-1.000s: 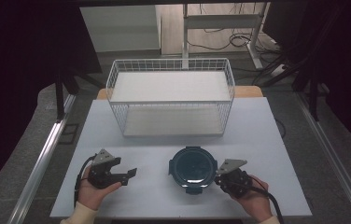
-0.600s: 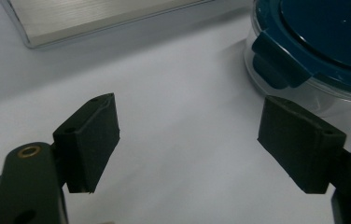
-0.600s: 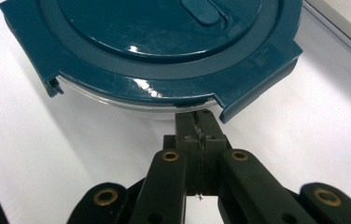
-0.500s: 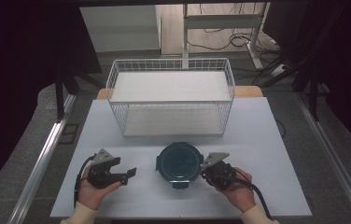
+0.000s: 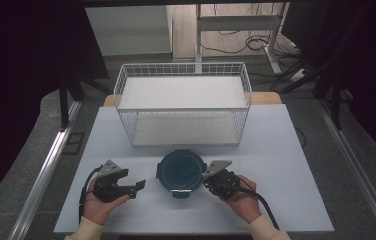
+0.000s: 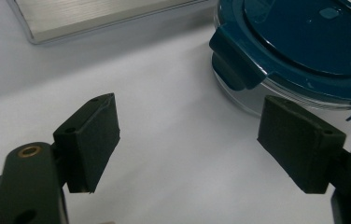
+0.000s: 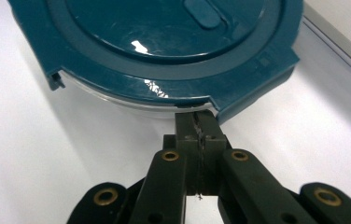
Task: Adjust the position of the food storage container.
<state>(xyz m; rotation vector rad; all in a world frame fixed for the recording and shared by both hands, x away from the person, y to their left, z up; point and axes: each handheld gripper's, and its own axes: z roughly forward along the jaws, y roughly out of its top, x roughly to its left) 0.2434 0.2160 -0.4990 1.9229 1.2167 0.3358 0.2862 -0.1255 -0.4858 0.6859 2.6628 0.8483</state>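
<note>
Since the earlier frame, the round clear container with teal clip-lid [image 5: 180, 171] has slid leftward across the white desk [image 5: 286, 150], pushed by the clenched right hand-held gripper [image 5: 211, 179] touching its edge; the released left hand-held gripper [image 5: 138, 186] waits nearby.

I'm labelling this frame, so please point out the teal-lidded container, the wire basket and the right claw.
teal-lidded container [image 5: 181, 171]: high view, centre of its lid.
wire basket [image 5: 183, 109]: high view, front top rim.
right claw [image 7: 196, 123]: right gripper view, shut tips pressed against the container's side.
</note>
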